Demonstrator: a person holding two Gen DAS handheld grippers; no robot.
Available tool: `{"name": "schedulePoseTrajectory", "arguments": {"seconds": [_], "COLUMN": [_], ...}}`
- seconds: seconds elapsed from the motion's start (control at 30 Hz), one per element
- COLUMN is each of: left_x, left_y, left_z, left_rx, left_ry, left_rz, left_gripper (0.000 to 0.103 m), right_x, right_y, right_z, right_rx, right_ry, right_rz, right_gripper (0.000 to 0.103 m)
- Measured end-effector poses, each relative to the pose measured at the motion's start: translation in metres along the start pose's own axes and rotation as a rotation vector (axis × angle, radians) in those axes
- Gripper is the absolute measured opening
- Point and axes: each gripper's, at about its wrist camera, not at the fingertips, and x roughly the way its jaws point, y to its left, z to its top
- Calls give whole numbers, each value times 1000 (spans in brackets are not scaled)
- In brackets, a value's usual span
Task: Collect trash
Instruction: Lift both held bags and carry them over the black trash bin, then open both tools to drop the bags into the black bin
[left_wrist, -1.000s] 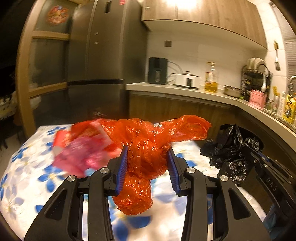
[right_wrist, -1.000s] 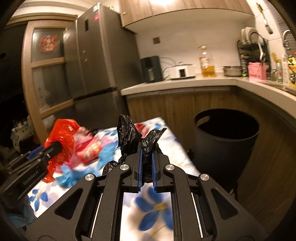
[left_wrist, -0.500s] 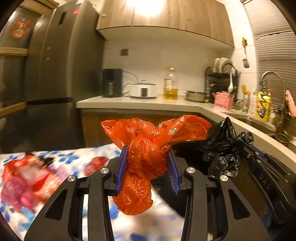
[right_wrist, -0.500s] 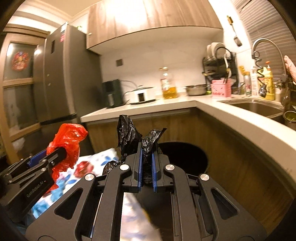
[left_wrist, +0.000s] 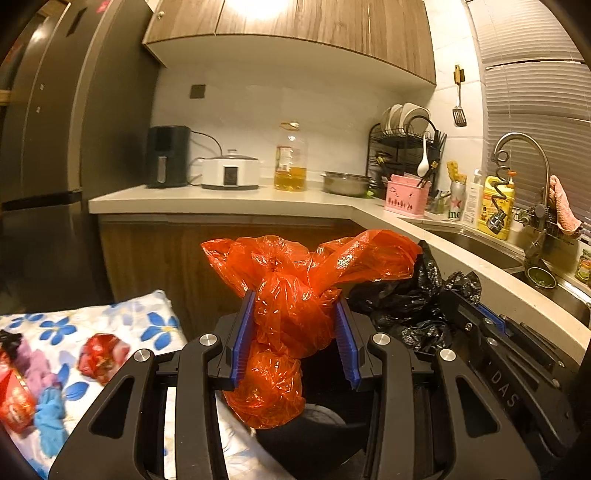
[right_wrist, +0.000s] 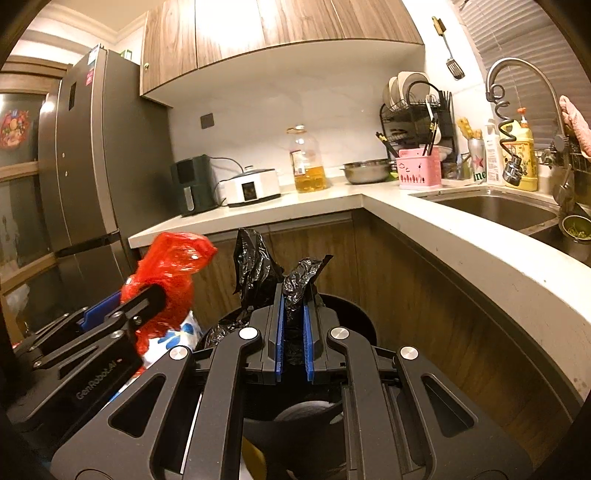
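Two knotted bags held side by side over a bin at the corner of the worktop

The tied bag (left_wrist: 288, 317) sits between the left jaws, above the bin (left_wrist: 314, 435); the crumpled bag (right_wrist: 291, 291) is pinched between the right jaws, just to its right, over the same bin. The cloth-covered table (left_wrist: 110, 321) with wrappers (left_wrist: 99, 356) lies left of the left jaws. Behind both stands the worktop (right_wrist: 332, 201) carrying an oil bottle (right_wrist: 308, 162); the sink (right_wrist: 495, 210) lies right.

We see a kitchen in warm light: wooden wall cupboards (left_wrist: 288, 26) above a white wall (left_wrist: 280, 103), a pale L-shaped counter (left_wrist: 229, 201) over wood-fronted cabinets, a tall steel fridge (right_wrist: 92, 155), and slatted blinds (left_wrist: 535, 92) behind the sink tap (right_wrist: 517, 70).
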Motion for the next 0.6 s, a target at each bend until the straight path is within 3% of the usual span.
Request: {"name": "schedulePoseTrajectory", "arguments": {"seconds": [0.43, 0.6], "left_x": [35, 38], "left_y": [-2, 1], "left_z": [-4, -4], "left_rx": [8, -8], "left_ry": [51, 47], "left_rz": [-21, -21], "left_gripper": [44, 65], "right_x": [27, 35], "right_y": [-6, -9], "right_z": [-1, 0], "right_rx": [10, 13], "right_ry": [29, 45], "right_rz": [0, 1], "right_gripper": [10, 16]}}
